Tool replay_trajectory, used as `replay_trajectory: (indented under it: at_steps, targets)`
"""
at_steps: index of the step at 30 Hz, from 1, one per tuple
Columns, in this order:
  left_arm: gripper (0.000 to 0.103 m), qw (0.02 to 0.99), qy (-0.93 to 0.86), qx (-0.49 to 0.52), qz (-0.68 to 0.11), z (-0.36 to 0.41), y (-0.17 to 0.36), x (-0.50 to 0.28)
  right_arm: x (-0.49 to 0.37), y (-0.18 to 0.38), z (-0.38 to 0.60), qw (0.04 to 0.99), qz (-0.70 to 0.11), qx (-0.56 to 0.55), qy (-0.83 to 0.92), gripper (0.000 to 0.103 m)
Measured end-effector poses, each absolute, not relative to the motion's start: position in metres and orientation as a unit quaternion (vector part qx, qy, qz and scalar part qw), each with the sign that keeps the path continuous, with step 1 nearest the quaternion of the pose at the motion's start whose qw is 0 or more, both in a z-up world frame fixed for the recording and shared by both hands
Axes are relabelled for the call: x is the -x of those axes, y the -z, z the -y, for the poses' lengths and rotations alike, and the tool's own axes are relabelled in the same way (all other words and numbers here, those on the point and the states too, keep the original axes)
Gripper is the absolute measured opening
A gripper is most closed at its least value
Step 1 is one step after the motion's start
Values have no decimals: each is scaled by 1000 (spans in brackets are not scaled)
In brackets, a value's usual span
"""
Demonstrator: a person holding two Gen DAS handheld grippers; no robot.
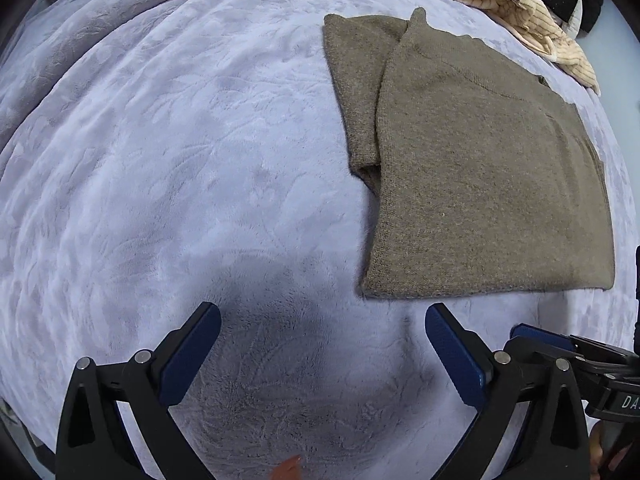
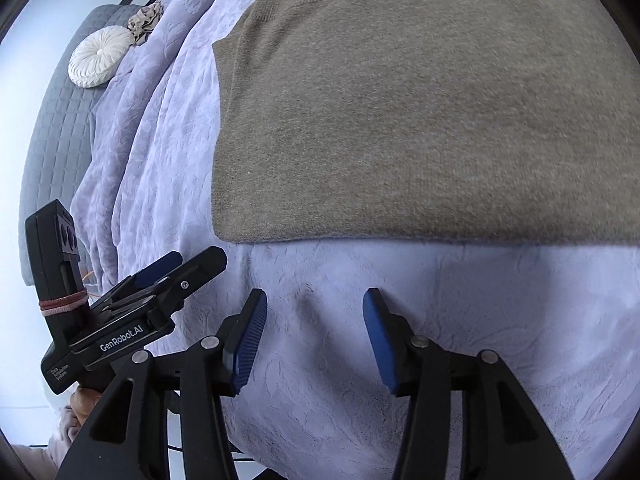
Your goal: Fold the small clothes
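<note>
An olive-brown knit sweater (image 1: 480, 176) lies flat on the lavender blanket (image 1: 180, 160), with one sleeve folded in along its left side (image 1: 356, 88). My left gripper (image 1: 322, 320) is open and empty, hovering over the blanket just short of the sweater's near hem, to its left. In the right wrist view the sweater (image 2: 420, 112) fills the upper part. My right gripper (image 2: 316, 308) is open and empty, a little short of the hem. The left gripper also shows in the right wrist view (image 2: 172, 268) at the left.
A cream striped garment and a grey one (image 1: 520, 8) are heaped past the sweater at the far right. A round white cushion (image 2: 100, 56) lies on a grey quilted bed end (image 2: 56, 128) at the far left. The blanket's near edge drops off below my grippers.
</note>
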State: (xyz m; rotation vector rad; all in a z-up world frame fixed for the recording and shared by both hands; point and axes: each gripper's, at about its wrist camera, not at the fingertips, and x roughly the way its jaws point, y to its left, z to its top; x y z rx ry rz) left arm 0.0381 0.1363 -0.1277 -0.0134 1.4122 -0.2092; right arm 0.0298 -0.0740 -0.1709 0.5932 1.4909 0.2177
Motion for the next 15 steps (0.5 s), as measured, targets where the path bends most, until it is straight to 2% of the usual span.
replay_trajectory:
  at_steps: [15]
  targets:
    - [102,733,96,10,-674,-99,145,-50,-18,166,118,701,-626,-334,-71,55]
